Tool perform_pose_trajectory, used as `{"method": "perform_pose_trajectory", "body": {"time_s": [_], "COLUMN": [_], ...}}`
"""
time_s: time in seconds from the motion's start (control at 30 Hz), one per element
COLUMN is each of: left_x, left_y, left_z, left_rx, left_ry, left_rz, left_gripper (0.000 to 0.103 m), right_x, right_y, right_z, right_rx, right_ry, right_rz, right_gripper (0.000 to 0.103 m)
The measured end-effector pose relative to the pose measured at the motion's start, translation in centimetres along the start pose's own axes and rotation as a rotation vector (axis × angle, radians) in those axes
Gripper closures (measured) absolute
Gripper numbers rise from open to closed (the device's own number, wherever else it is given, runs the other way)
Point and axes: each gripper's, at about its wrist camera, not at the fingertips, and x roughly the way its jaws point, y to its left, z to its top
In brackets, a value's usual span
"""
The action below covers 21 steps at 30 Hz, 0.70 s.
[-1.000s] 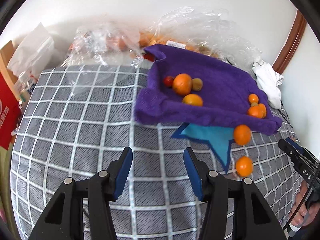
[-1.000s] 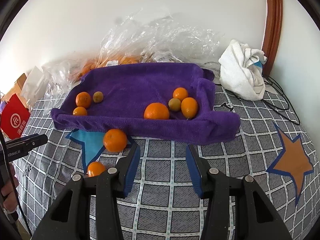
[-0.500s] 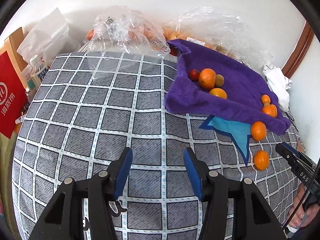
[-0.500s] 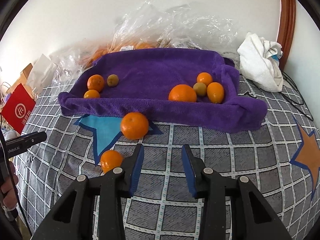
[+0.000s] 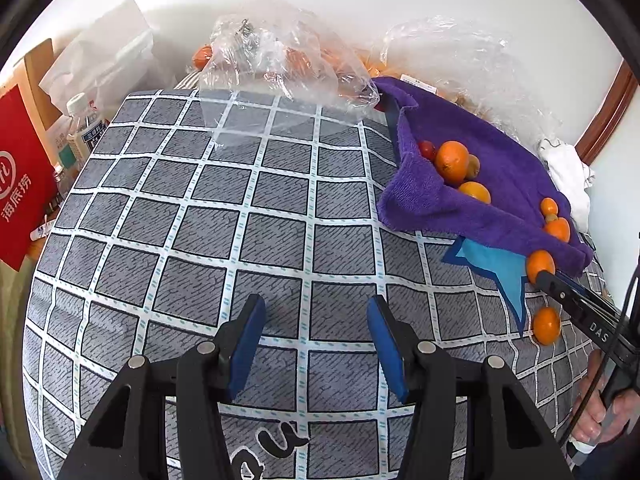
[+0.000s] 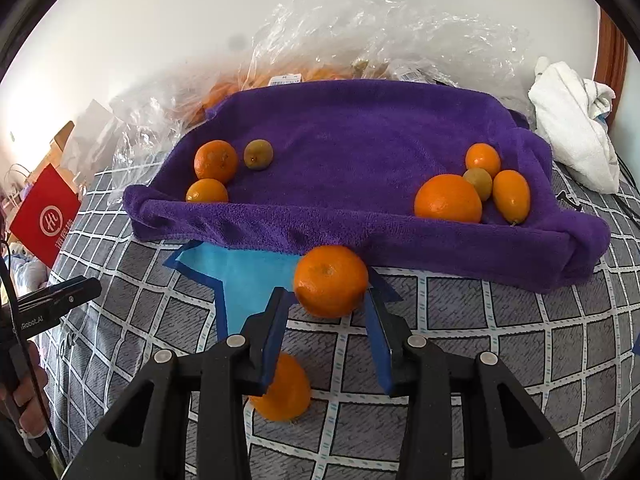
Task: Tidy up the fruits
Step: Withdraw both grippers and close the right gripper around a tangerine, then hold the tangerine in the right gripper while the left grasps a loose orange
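A purple towel tray (image 6: pixel 360 132) holds several oranges and small fruits, with groups at its left (image 6: pixel 215 160) and right (image 6: pixel 448 198). One orange (image 6: pixel 331 286) lies on the checked cloth just in front of the tray, between the fingertips of my right gripper (image 6: pixel 326 300), whose jaws stand open around it. A second orange (image 6: pixel 282 388) lies under the right gripper's left finger. My left gripper (image 5: pixel 316 312) is open and empty over bare checked cloth, left of the tray (image 5: pixel 480 168). Both loose oranges show in the left wrist view (image 5: pixel 540 266), (image 5: pixel 546 325).
Clear plastic bags with more fruit (image 6: pixel 320 40) lie behind the tray. A white cloth (image 6: pixel 572 128) lies at the right. A red bag (image 5: pixel 20 184) and bottles (image 5: pixel 80 128) stand off the left edge. A blue star patch (image 6: pixel 240 276) is on the cloth.
My right gripper has moved forward so the near orange now sits between its fingertips. My left gripper has swung left, away from the tray.
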Motion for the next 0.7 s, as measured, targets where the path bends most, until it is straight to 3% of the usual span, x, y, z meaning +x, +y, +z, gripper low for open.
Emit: {"method": "perform_pose_trajectory", "body": {"time_s": [0.33, 0.5, 0.7], "left_x": [-0.3, -0.6, -0.4], "left_y": [-0.5, -1.9, -4.6], "left_z": [0.0, 0.0, -0.7], "left_rx": [0.002, 0.031, 0.071], "left_ry": [0.0, 0.002, 0.008], "left_rz": [-0.02, -0.044, -0.085], "left_gripper": [0.052, 0.052, 0.052], "right_x": [0.1, -2.3, -5.6], "right_y": [0.2, -0.6, -3.3], "right_z": [0.3, -0.3, -1.9], "right_rx": [-0.012, 0.012, 0.042], "right_ry": [-0.015, -0.045, -0.093], "right_rz": [0.004, 0.022, -0.023], "right_gripper": [0.065, 0.065, 0.065]}}
